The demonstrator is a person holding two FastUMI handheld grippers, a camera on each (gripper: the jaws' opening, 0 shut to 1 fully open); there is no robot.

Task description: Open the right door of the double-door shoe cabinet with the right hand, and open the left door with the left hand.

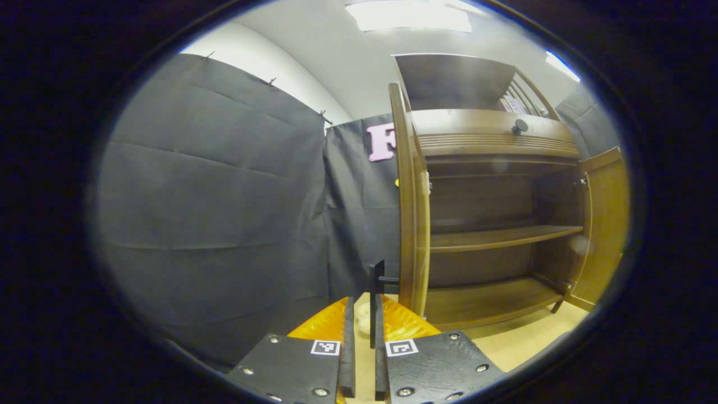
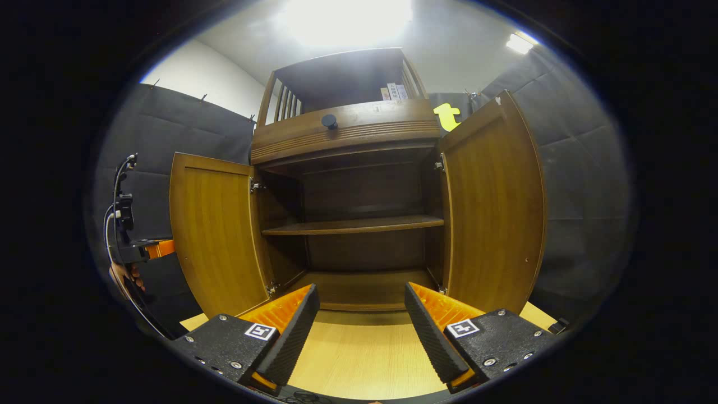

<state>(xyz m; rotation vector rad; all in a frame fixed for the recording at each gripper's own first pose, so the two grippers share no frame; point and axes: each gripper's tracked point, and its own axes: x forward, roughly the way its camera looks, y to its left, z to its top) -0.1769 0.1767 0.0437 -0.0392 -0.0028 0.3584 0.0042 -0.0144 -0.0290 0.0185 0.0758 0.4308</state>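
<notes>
The brown wooden shoe cabinet has both doors swung wide. In the right gripper view the left door and the right door flank the bare inside. My right gripper is open in front of the cabinet, level with its bottom board, with nothing between its fingers. In the left gripper view the left door shows edge-on, and its black bar handle runs down between the fingers of my left gripper. Those fingers stand slightly apart; the bar lies against one finger, with a gap to the other.
A single shelf crosses the cabinet's inside. A black knob sits on the drawer front above. The light wood floor runs up to the cabinet. The left gripper, its cables and a hand stand behind the left door.
</notes>
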